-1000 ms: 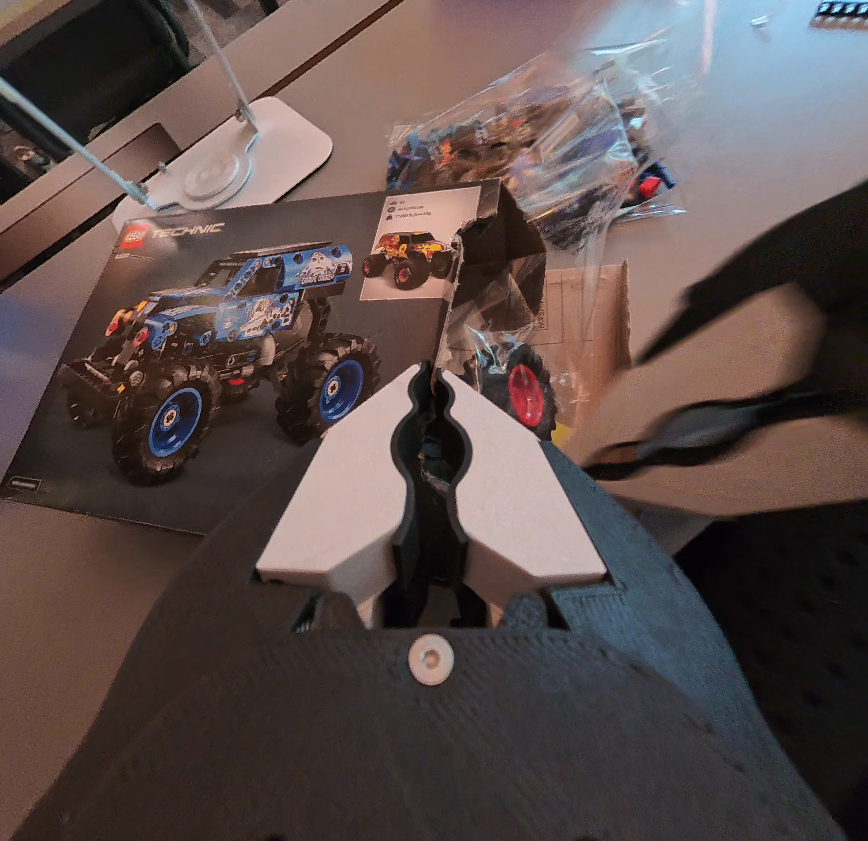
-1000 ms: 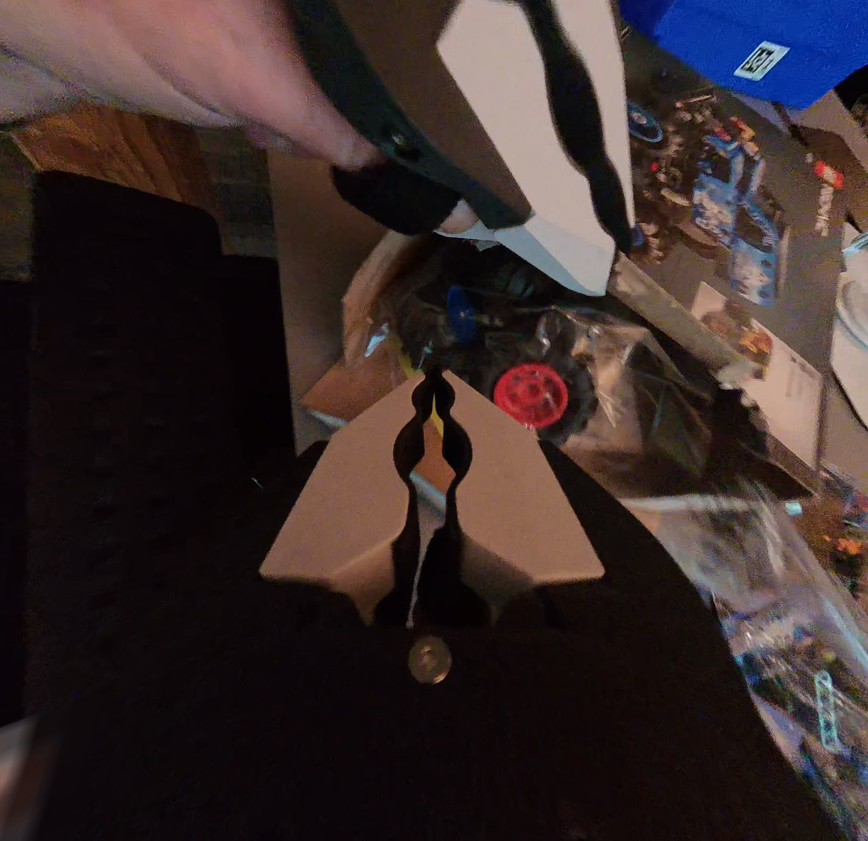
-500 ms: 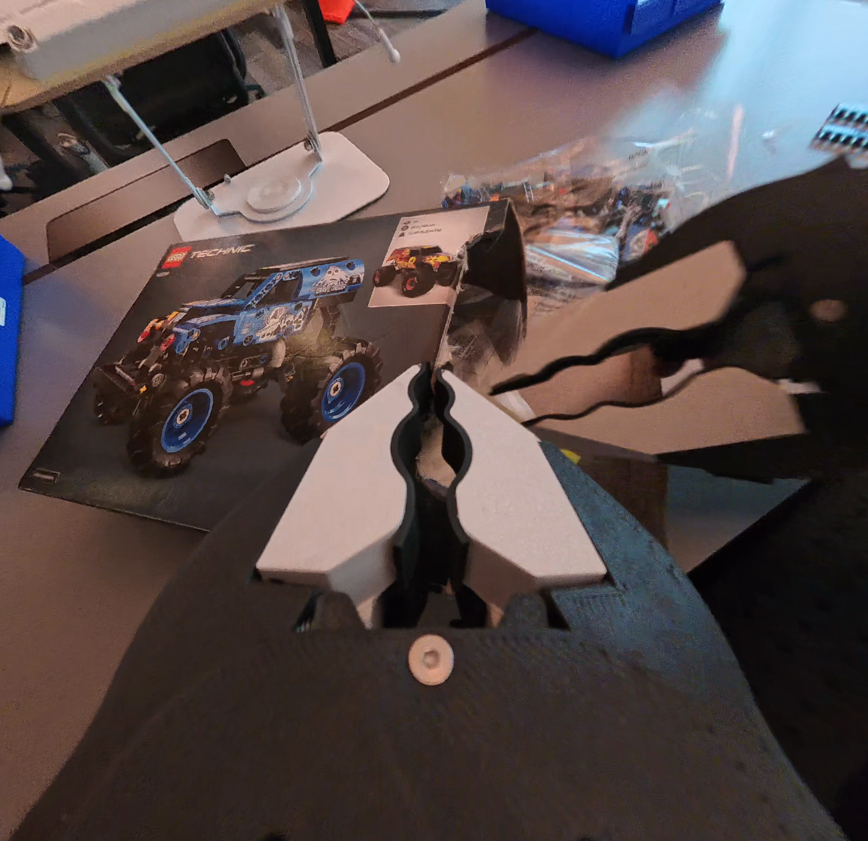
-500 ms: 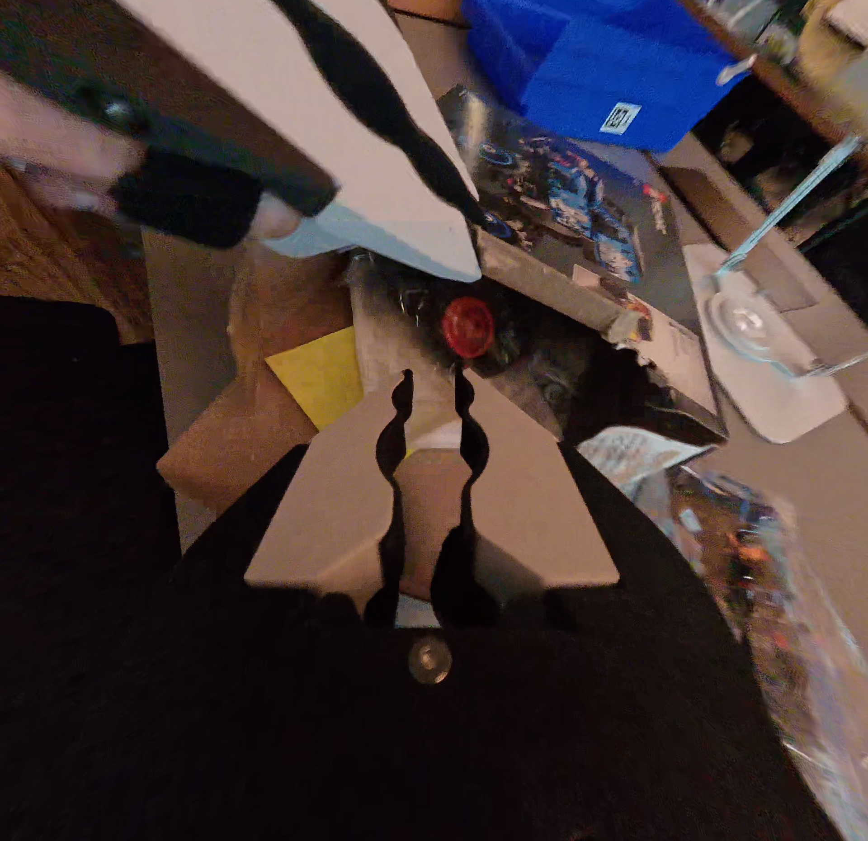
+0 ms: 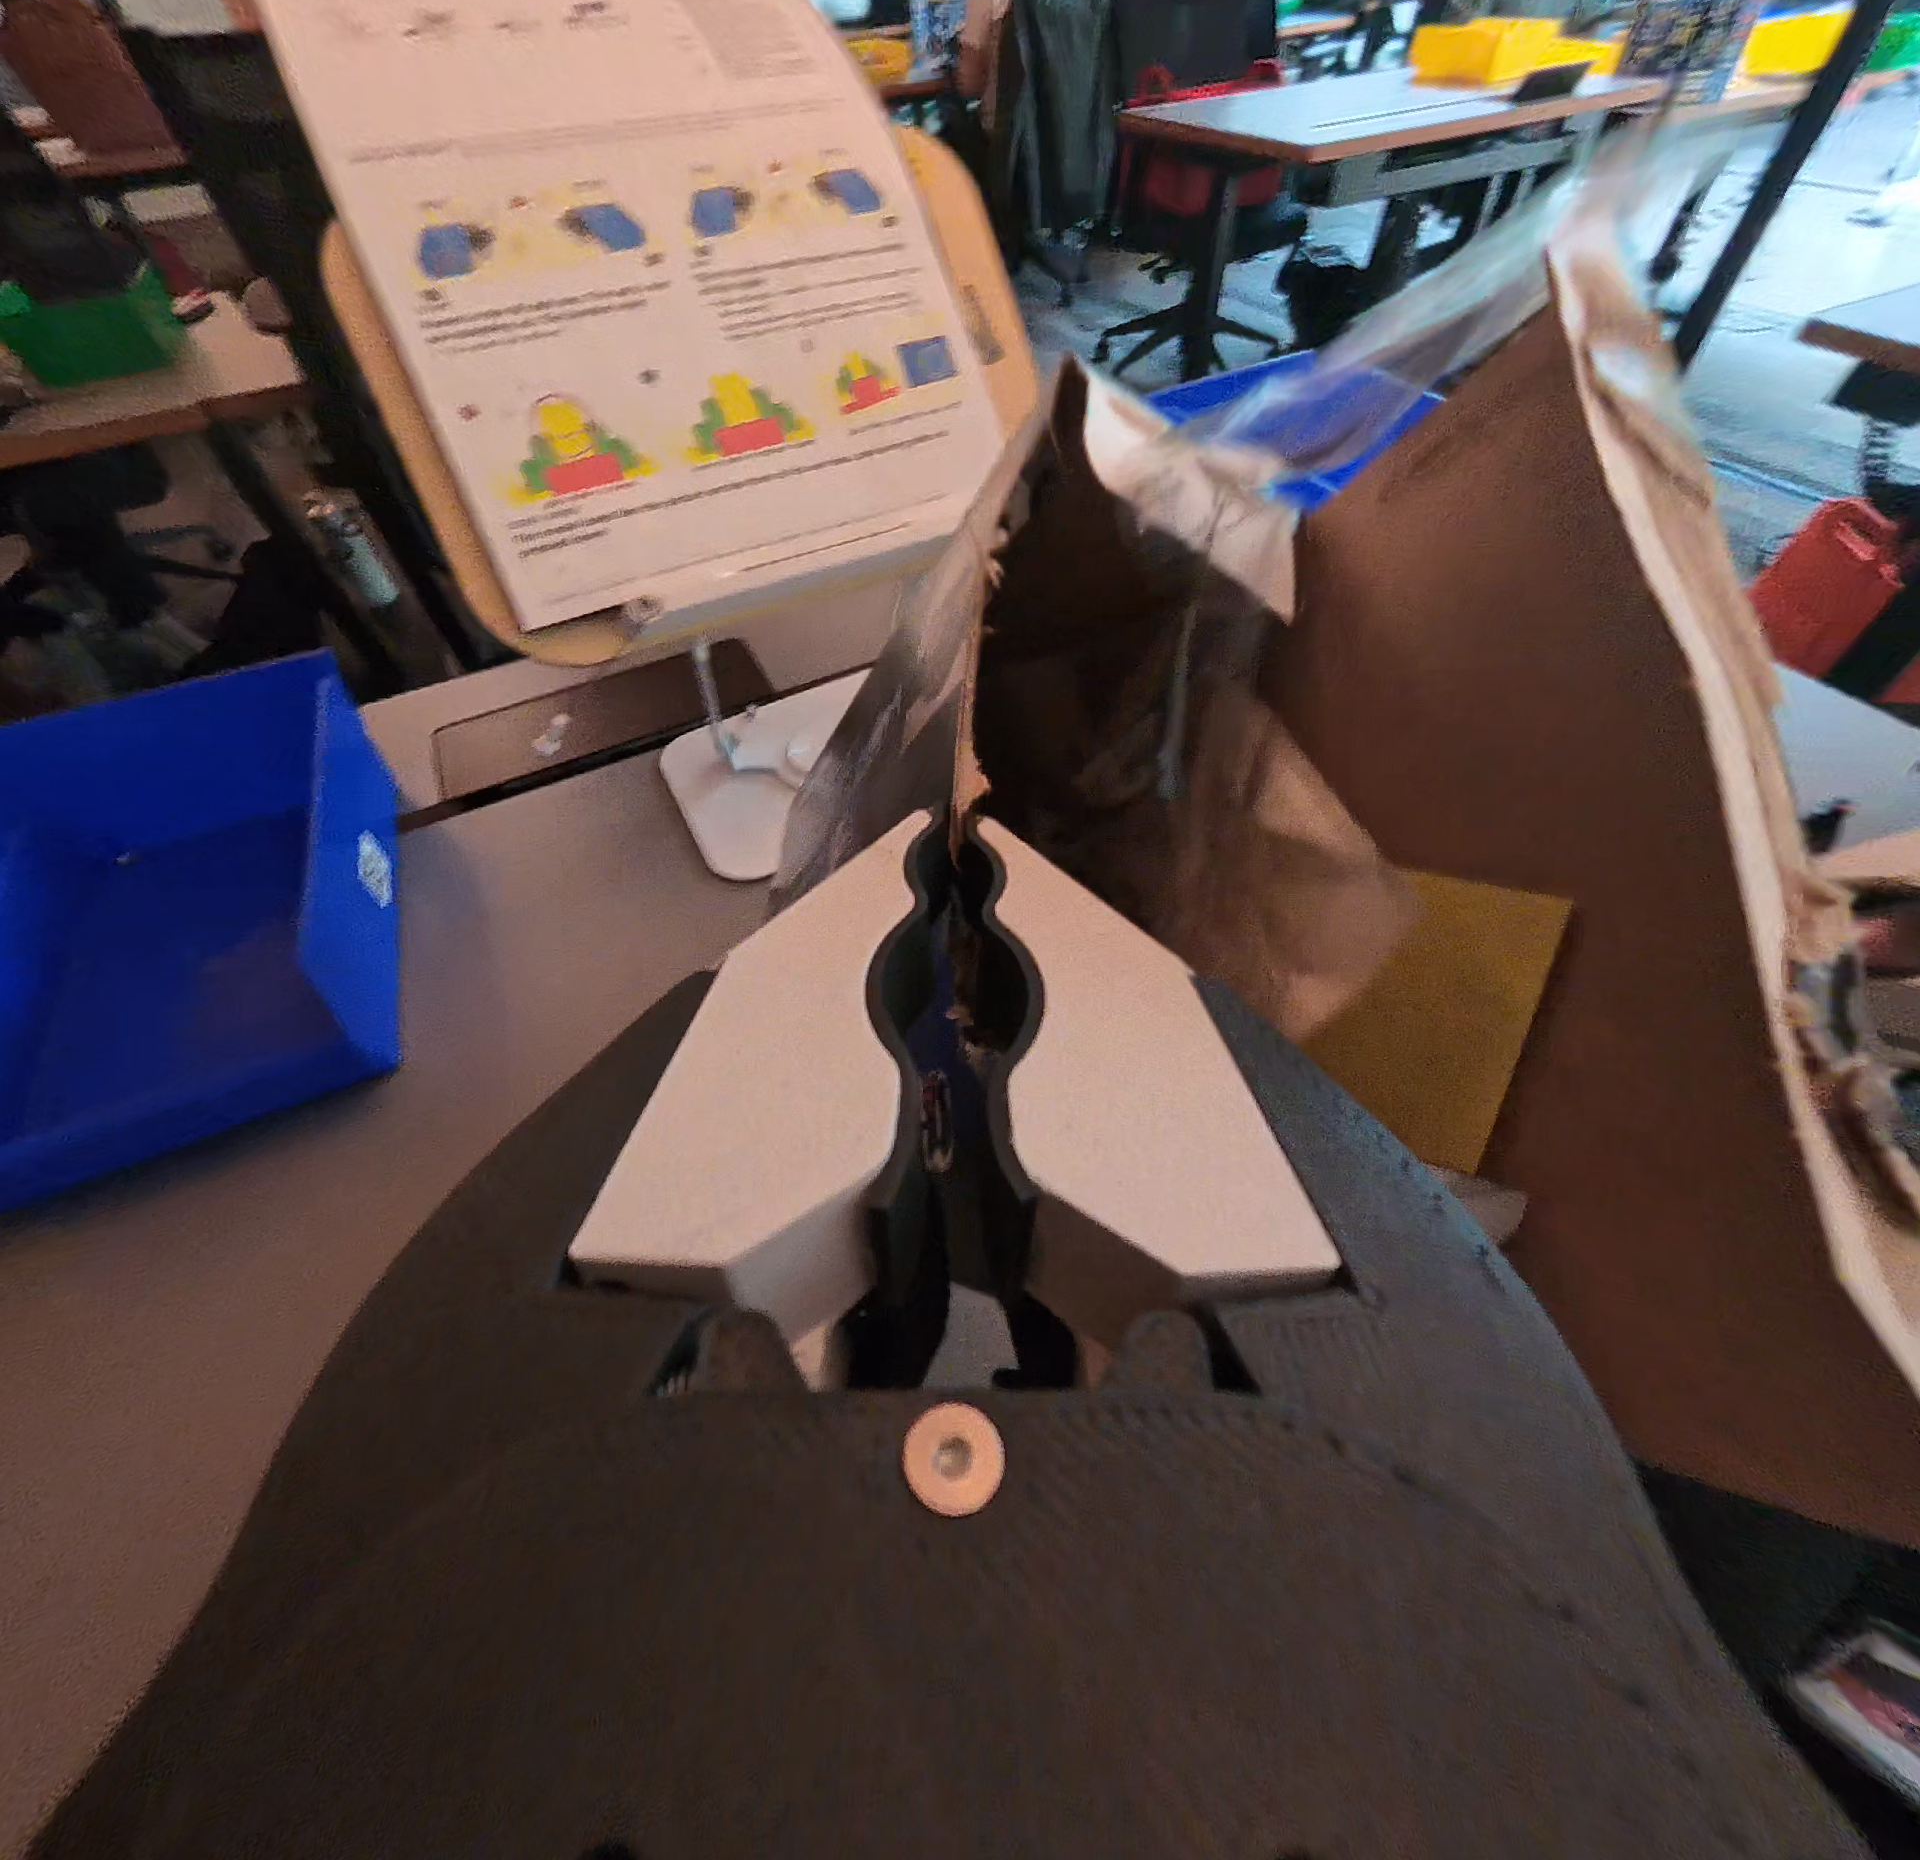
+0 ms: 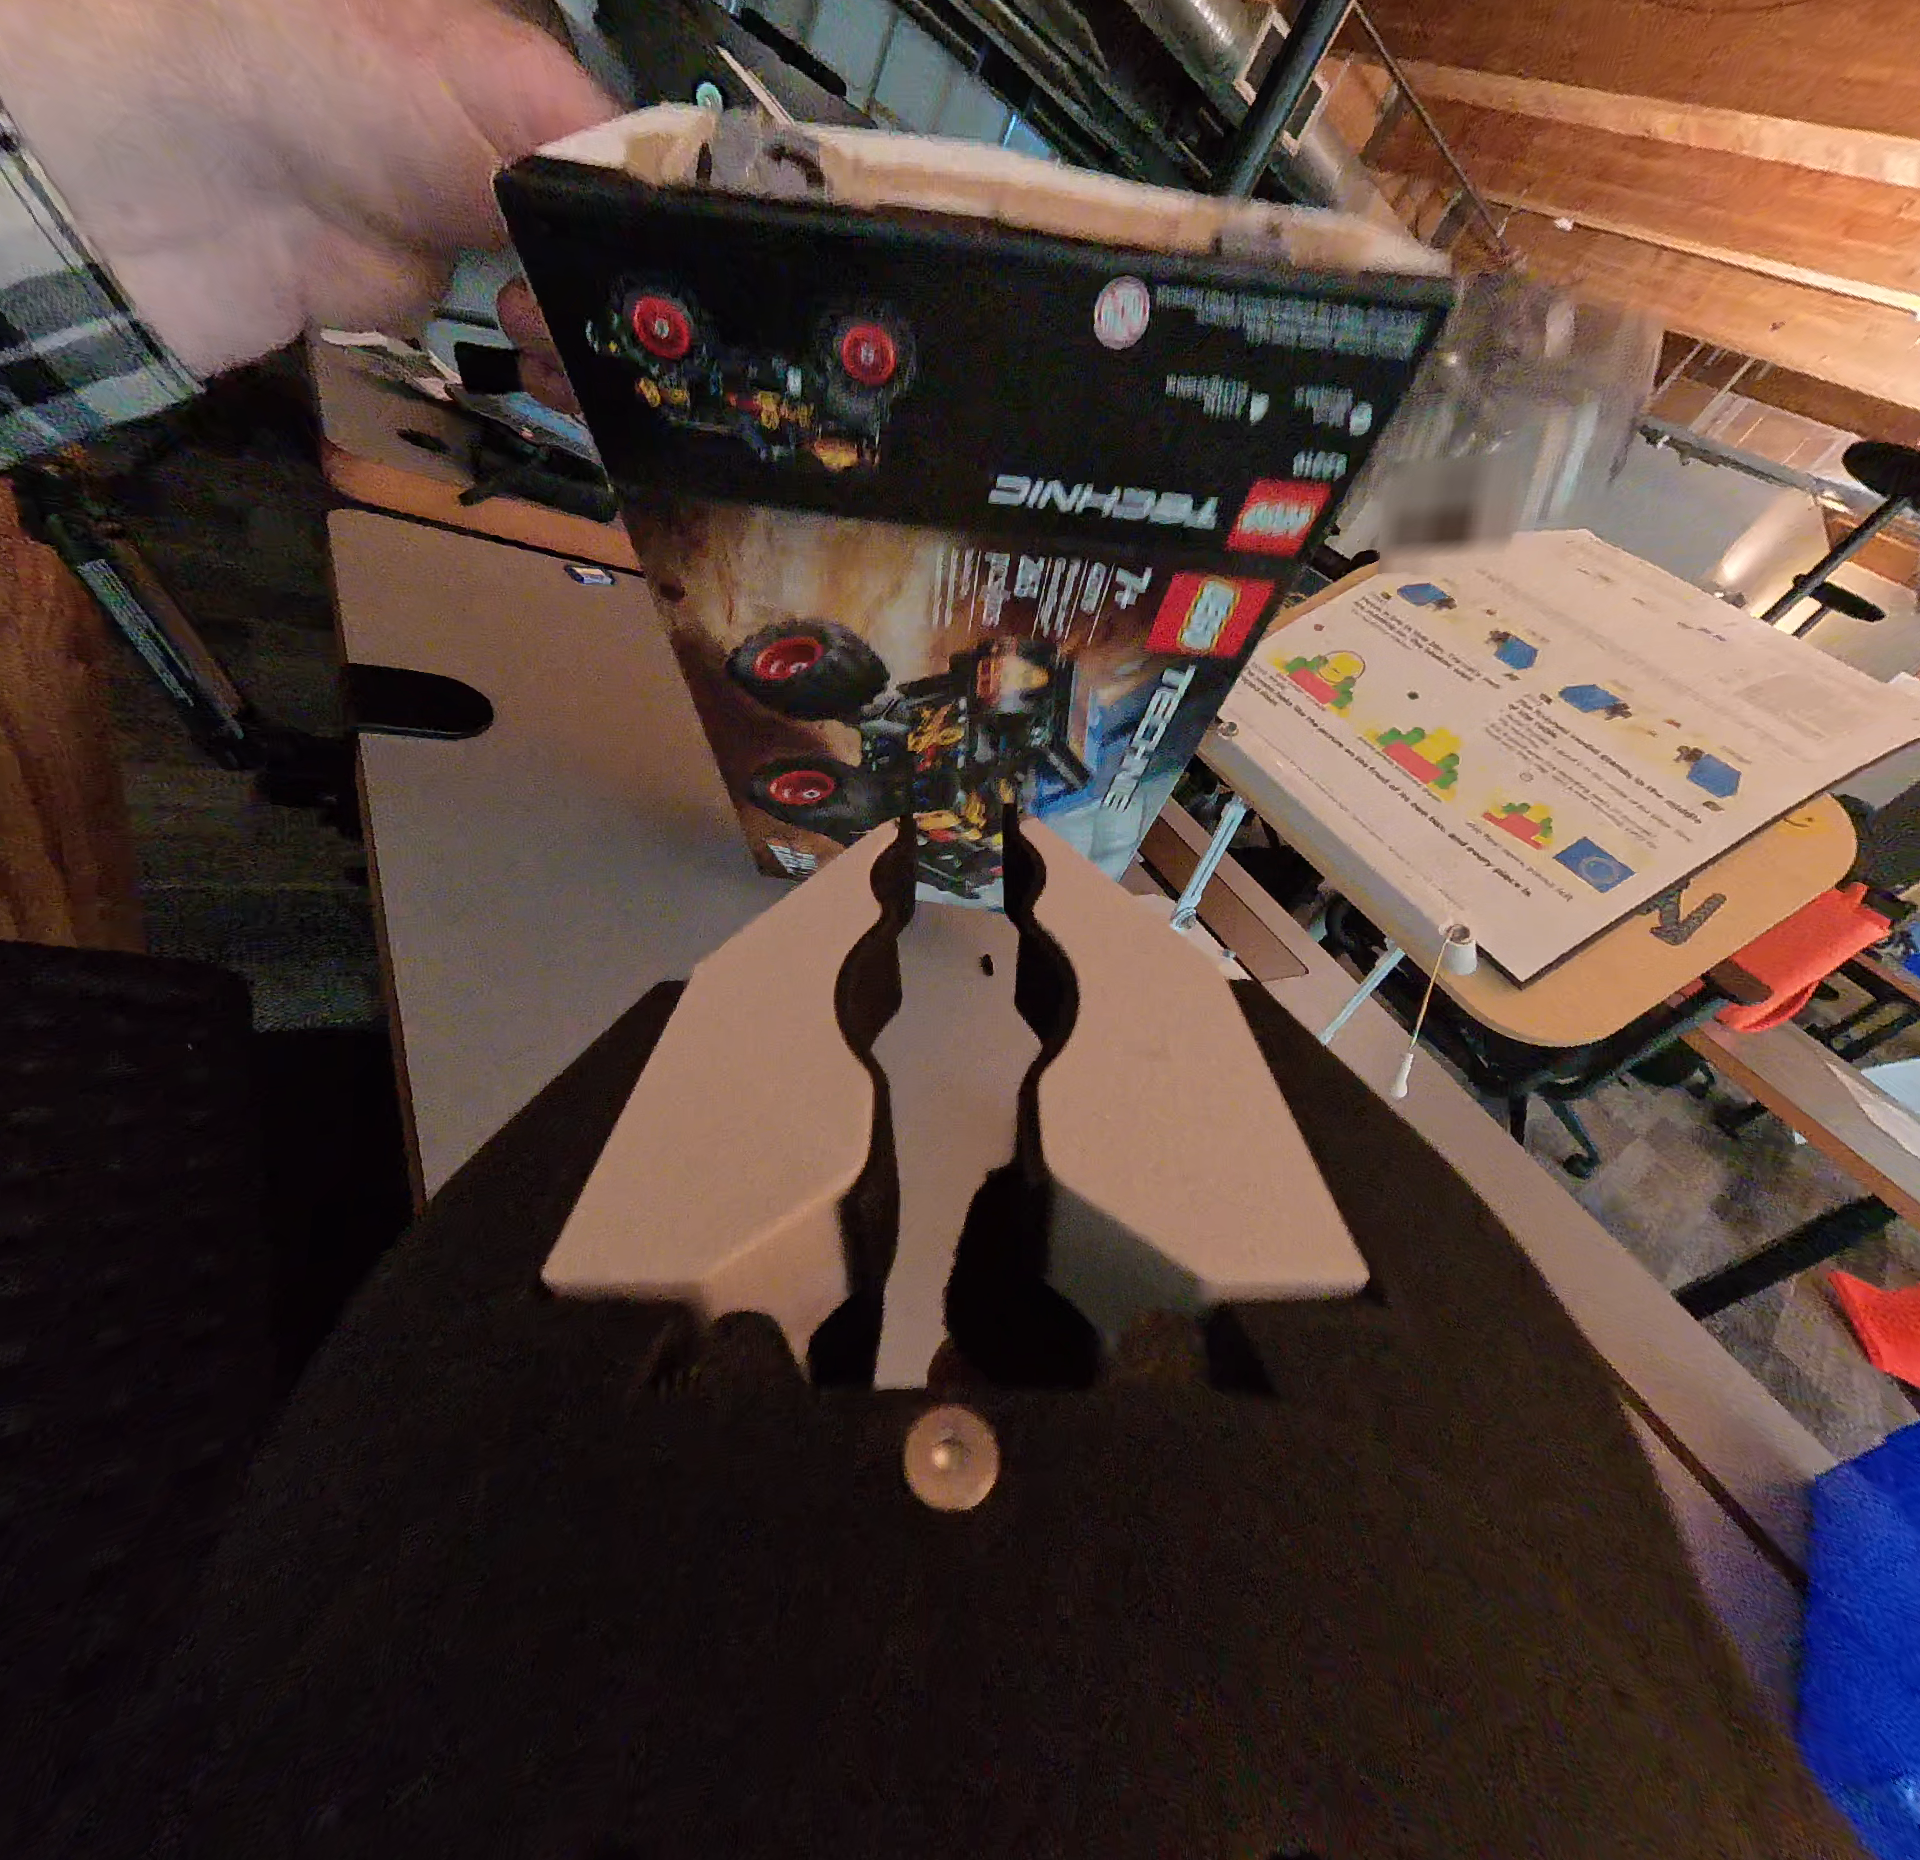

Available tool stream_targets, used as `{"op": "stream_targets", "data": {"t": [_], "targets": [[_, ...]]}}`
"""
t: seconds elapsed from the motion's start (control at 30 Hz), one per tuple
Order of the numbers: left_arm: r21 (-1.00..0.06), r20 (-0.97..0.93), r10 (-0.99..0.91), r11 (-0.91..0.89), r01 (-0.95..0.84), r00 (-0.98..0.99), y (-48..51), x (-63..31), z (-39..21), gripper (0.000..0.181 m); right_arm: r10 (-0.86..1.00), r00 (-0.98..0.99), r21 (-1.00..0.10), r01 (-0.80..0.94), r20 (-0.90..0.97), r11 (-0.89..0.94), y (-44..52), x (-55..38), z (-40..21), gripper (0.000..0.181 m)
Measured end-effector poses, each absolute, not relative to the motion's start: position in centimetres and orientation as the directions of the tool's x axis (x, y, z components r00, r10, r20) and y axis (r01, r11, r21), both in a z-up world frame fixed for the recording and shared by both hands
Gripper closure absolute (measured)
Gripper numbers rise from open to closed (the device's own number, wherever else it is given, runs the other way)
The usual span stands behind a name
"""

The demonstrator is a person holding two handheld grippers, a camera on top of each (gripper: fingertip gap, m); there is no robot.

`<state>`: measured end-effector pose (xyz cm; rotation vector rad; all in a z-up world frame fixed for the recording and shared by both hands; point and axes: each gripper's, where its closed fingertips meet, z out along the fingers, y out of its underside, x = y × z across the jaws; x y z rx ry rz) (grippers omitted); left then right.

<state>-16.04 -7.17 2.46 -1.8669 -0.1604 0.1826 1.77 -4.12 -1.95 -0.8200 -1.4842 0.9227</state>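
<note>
Quick note from my end of the rig. The left gripper (image 5: 961,834) was clamped on the torn cardboard edge of the toy truck box (image 5: 1507,875). The ragged flap ran right down between its fingers, so the whole box hung off that one pinch, up off the table (image 5: 520,979). That's probably why it sat tilted.

From the left wrist view I could see straight into the brown inside. A clear plastic bag (image 5: 1174,771) was bunched up in there, with a yellow sheet (image 5: 1444,1000) lying flat against the inner wall.

The right gripper (image 6: 956,844) was released, jaws parted, with only bare table (image 6: 520,771) showing through the gap. The lower end of the box (image 6: 935,460) was just past its tips, and I couldn't tell if they touched. From that side the printing was upside down and the torn-open end pointed up. A hand (image 6: 239,137) was up by its top corner.

Around it, a blue bin (image 5: 177,906) sat toward the left edge of the table. A picture sheet on a stand (image 5: 644,283) was at the far edge, angled back so it faced me.
</note>
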Motion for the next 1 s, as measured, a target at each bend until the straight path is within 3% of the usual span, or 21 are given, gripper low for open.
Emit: {"op": "stream_targets", "data": {"t": [0.1, 0.33, 0.47, 0.6, 0.77, 0.9, 1.0], "targets": [[-0.939, 0.109, 0.216, -0.299, 0.172, 0.97, -7.3, -19.4, 0.5, 0.181, 0.915, -0.117, -0.92, 0.024, 0.386, 0.391, -3.6, 1.2, -3.0, 0.168], [-0.967, 0.094, 0.272, -0.204, 0.152, 0.958, -8.8, -19.8, 3.5, 0.181, 0.933, -0.168, -0.927, 0.149, 0.319, 0.344, -2.8, -0.5, -5.7, 0.159], [-0.956, 0.233, 0.256, -0.119, 0.269, 0.938, -9.8, -21.2, 3.8, 0.181, 0.96, -0.181, -0.95, 0.187, 0.215, 0.248, -1.4, -3.2, -7.0, 0.152], [-0.926, 0.319, 0.315, -0.098, 0.365, 0.894, -11.3, -24.7, 2.1, 0.181, 0.96, -0.203, -0.902, 0.349, 0.192, 0.254, -0.2, -7.5, -11.4, 0.145], [-0.947, 0.081, 0.443, -0.244, 0.207, 0.893, -12.9, -26.9, 1.9, 0.181, 0.954, -0.221, -0.873, 0.401, 0.202, 0.277, 0.2, -12.3, -12.6, 0.148], [-0.897, 0.183, 0.466, -0.282, 0.342, 0.866, -13.0, -30.6, -0.6, 0.181, 0.957, -0.214, -0.806, 0.519, 0.198, 0.283, 2.2, -17.6, -15.3, 0.149], [-0.905, 0.272, 0.469, -0.172, 0.389, 0.84, -13.5, -33.2, -0.1, 0.181, 0.975, -0.202, -0.741, 0.64, 0.096, 0.206, 3.6, -20.9, -19.6, 0.153]]}}
